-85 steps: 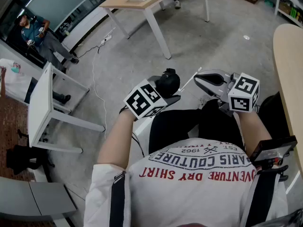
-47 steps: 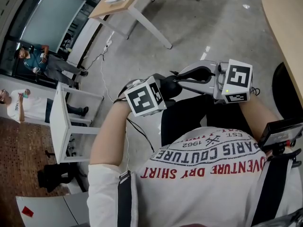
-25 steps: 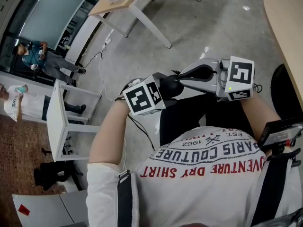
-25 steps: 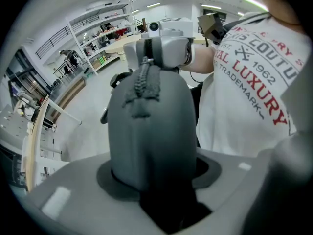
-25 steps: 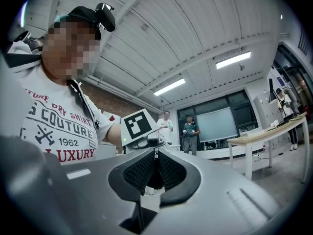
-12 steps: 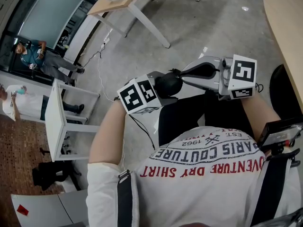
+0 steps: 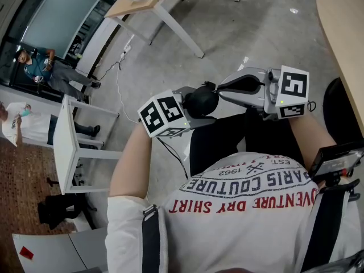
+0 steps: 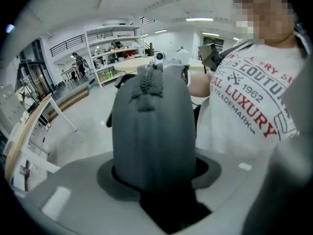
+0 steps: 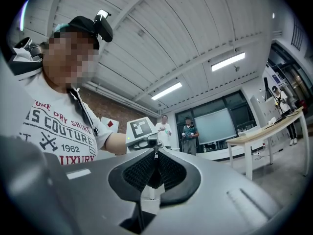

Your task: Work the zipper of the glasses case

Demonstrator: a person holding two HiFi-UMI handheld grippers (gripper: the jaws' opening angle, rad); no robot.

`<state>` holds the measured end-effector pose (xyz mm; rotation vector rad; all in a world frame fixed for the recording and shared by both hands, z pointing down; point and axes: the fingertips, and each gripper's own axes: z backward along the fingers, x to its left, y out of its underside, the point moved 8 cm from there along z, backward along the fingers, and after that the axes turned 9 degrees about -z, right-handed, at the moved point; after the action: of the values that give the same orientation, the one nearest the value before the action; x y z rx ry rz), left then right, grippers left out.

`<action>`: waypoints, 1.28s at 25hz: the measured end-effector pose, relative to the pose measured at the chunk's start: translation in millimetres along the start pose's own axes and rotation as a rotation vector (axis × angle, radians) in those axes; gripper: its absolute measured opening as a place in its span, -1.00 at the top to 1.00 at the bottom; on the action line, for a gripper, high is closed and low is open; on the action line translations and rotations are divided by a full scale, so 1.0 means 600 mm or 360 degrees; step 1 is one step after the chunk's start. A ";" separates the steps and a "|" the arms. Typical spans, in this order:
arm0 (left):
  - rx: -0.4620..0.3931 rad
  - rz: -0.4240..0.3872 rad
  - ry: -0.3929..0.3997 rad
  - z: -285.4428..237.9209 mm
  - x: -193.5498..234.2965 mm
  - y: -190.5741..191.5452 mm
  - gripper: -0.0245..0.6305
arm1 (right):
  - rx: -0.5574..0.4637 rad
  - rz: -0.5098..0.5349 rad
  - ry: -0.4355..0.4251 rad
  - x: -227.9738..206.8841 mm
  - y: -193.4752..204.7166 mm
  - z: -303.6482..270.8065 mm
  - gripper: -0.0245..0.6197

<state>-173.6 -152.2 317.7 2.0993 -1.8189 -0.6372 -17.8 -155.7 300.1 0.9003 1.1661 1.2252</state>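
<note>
In the head view the dark grey glasses case (image 7: 202,100) is held in front of my chest, above the floor. My left gripper (image 7: 199,111) is shut on its lower part, with the marker cube (image 7: 164,115) at the left. In the left gripper view the case (image 8: 151,131) stands upright between the jaws of the left gripper (image 8: 154,177), and its zipper (image 8: 148,84) runs up the front to the top. My right gripper (image 7: 215,89) reaches in from the right to the case's top. In the right gripper view the right gripper (image 9: 155,156) is pinched on the small zipper pull (image 9: 156,155).
A light wooden table edge (image 7: 341,44) curves along the right. Another wooden table (image 7: 162,7) stands far ahead and a white desk (image 7: 63,147) at the left. A cable (image 7: 120,78) lies on the grey floor. Two people (image 7: 40,67) are at the far left.
The right gripper came in from the right to the case's top and has stayed there. Over the last second the left gripper tipped, so its cube swung to the left.
</note>
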 end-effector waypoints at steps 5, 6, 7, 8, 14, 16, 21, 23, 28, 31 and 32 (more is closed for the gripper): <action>-0.0213 0.0052 0.0000 0.004 -0.003 -0.007 0.18 | -0.0055 -0.0054 -0.0025 0.000 -0.004 0.004 0.85; -0.0243 0.0058 -0.0004 0.004 -0.005 -0.007 0.18 | -0.0063 -0.0063 -0.0032 0.000 -0.004 0.004 0.85; -0.0271 0.0064 -0.0008 0.004 -0.005 -0.008 0.18 | -0.0072 -0.0069 -0.0038 0.001 -0.005 0.004 0.85; -0.0304 0.0073 -0.0009 0.005 -0.005 -0.009 0.18 | -0.0079 -0.0073 -0.0041 0.001 -0.006 0.005 0.85; -0.0487 0.0131 -0.0019 0.009 -0.003 -0.012 0.18 | -0.0064 -0.0060 -0.0041 -0.001 -0.015 0.005 0.85; -0.0569 0.0156 -0.0022 0.007 -0.003 -0.015 0.18 | -0.0067 -0.0059 -0.0043 -0.002 -0.015 0.010 0.85; -0.0724 0.0206 -0.0022 0.006 -0.002 -0.024 0.18 | -0.0099 -0.0067 -0.0046 -0.003 -0.019 0.016 0.85; -0.0789 0.0216 -0.0015 0.012 -0.001 -0.026 0.18 | -0.0107 -0.0070 -0.0048 -0.002 -0.022 0.014 0.85; -0.0927 0.0252 -0.0031 0.021 -0.001 -0.033 0.18 | -0.0118 -0.0078 -0.0060 -0.003 -0.022 0.017 0.85; -0.0978 0.0263 -0.0044 0.022 -0.001 -0.036 0.18 | -0.0127 -0.0080 -0.0064 -0.003 -0.026 0.017 0.85; -0.0993 0.0267 -0.0047 0.022 -0.001 -0.036 0.18 | -0.0130 -0.0081 -0.0065 -0.002 -0.027 0.017 0.85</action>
<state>-161.7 -147.3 295.7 1.5168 -1.5211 -1.0312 -4.4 -158.9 286.6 0.8265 1.0926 1.1992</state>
